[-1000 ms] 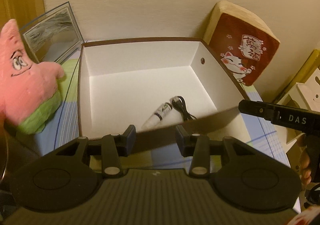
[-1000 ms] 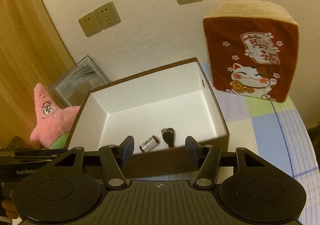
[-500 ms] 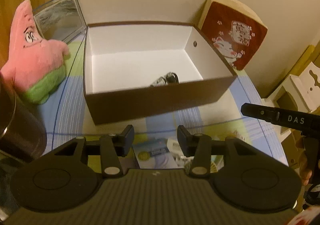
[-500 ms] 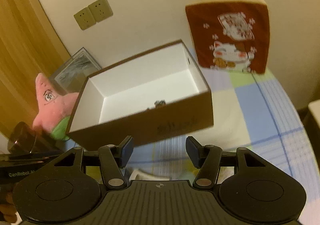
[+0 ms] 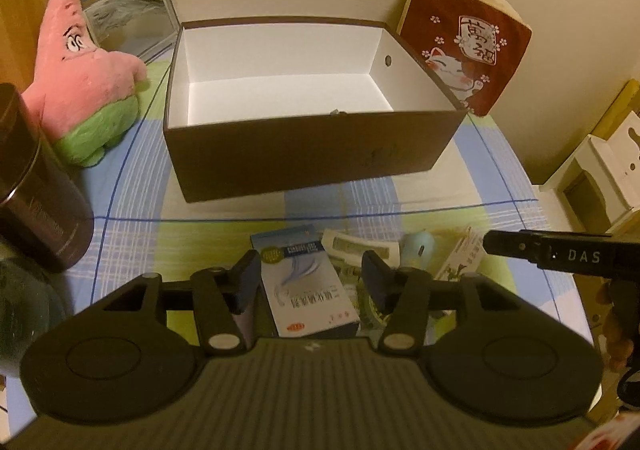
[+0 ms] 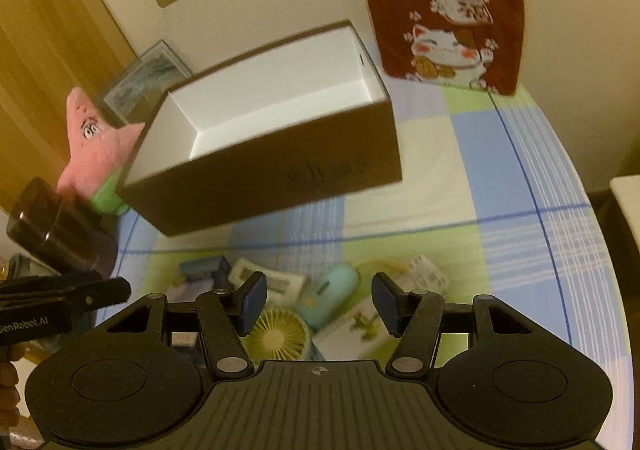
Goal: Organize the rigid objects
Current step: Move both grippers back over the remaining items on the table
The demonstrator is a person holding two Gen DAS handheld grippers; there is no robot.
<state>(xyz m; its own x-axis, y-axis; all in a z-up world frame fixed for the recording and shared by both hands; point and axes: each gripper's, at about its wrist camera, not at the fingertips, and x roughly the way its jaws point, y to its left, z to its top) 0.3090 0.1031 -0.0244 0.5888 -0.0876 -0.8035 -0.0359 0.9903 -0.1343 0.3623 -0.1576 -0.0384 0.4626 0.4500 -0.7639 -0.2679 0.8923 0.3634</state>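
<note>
L gripper [image 5: 310,276]: jaws apart, empty, above blue-white card medicine box [image 5: 308,286].
R gripper [image 6: 316,298]: jaws apart, empty, over mint plastic mouse [image 6: 332,292], small pale-green round fan [image 6: 274,336].
Risk: crowded pile, finger may snag a neighbour.
Far: brown card box, white inside [image 5: 312,166], well apart.

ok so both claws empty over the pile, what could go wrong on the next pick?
1. The items are packed: the blue-white box touches the white device, so the left claw may nudge or clip a neighbour.
2. The right claw hangs over the overlapping fan and mint gadget; it may grab two.
</note>
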